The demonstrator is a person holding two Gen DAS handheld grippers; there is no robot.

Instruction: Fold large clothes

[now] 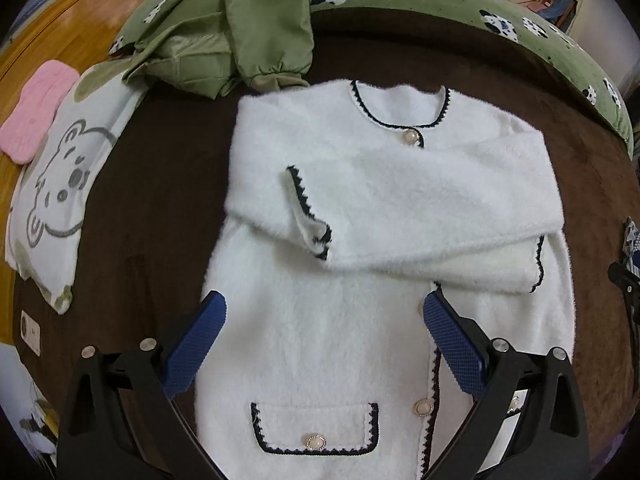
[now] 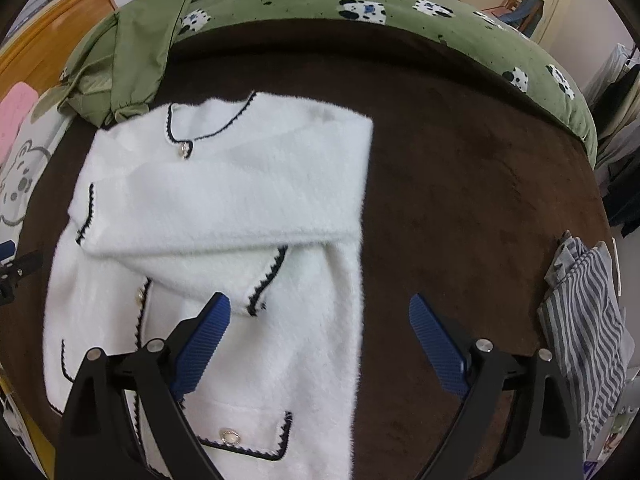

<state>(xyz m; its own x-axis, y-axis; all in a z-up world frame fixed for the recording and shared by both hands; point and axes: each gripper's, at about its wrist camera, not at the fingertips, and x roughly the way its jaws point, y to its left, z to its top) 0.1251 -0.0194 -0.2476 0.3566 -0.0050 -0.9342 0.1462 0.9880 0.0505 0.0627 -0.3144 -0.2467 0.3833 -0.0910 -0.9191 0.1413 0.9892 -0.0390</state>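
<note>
Sleeves of the white cardigan (image 1: 360, 240) are laid crosswise over its chest on the brown blanket (image 2: 460, 200). Left gripper (image 1: 322, 344) and right gripper (image 2: 320, 344) are held wide, empty. Hem must be grasped next and folded upward.

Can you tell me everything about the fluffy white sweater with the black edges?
The fluffy white cardigan with black scalloped trim lies flat, front up, on the dark brown velvety blanket. Both sleeves are folded across its chest, one over the other. It has pearly round buttons at the collar and down the front, plus trimmed pockets with buttons. A crumpled green jacket touches its collar end. Both open grippers hover over its lower half, holding nothing.
</note>
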